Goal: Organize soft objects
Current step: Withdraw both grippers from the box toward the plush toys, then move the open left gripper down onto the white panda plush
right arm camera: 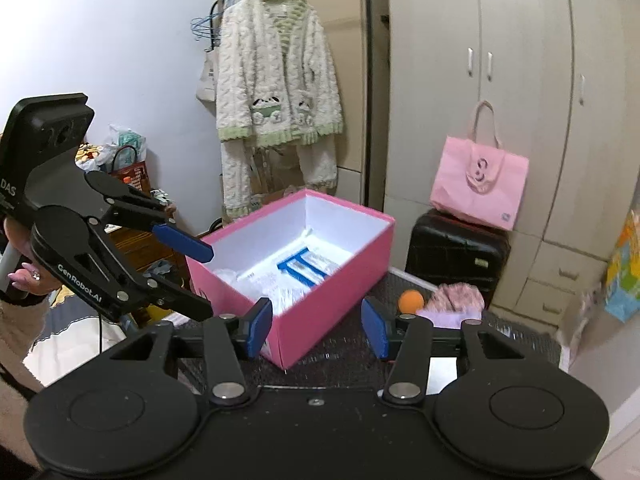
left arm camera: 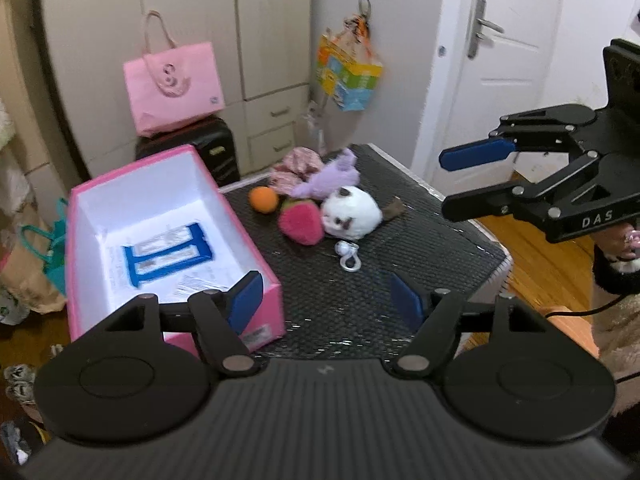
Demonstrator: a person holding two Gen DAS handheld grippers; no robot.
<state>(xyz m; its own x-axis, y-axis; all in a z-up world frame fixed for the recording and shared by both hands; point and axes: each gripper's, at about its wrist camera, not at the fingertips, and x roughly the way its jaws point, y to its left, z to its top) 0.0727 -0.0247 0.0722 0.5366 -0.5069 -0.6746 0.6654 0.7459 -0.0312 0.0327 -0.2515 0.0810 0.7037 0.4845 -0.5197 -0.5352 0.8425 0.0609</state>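
**Both grippers wide and empty over the mat, soft toys heaped at the far side**

Nearest the left wrist camera, the left gripper (left arm camera: 326, 304) hangs above the dark textured table (left arm camera: 420, 248) with its blue pads spread wide, holding nothing. The right gripper (right arm camera: 316, 322) is likewise wide apart and empty; seen from the left wrist view it comes in from the right edge, above the table's right side.

Just beyond the left finger sits the pink box (left arm camera: 256, 256), open-topped, white inside, with printed paper and a blue-framed sheet on its floor. It takes up the table's left part.

Farther on, right of the box, a white clip (left arm camera: 349, 257) lies alone on the mat. Behind it the soft things cluster, touching: a red strawberry plush (left arm camera: 301, 222), a white round plush (left arm camera: 352, 212), a purple plush (left arm camera: 332, 178), a pink patterned cloth (left arm camera: 294, 166), and an orange ball (left arm camera: 263, 199) beside them.

Past the table stand a black suitcase (left arm camera: 216, 144) bearing a pink tote bag (left arm camera: 172, 88), then cupboards and a white door (left arm camera: 504, 60).
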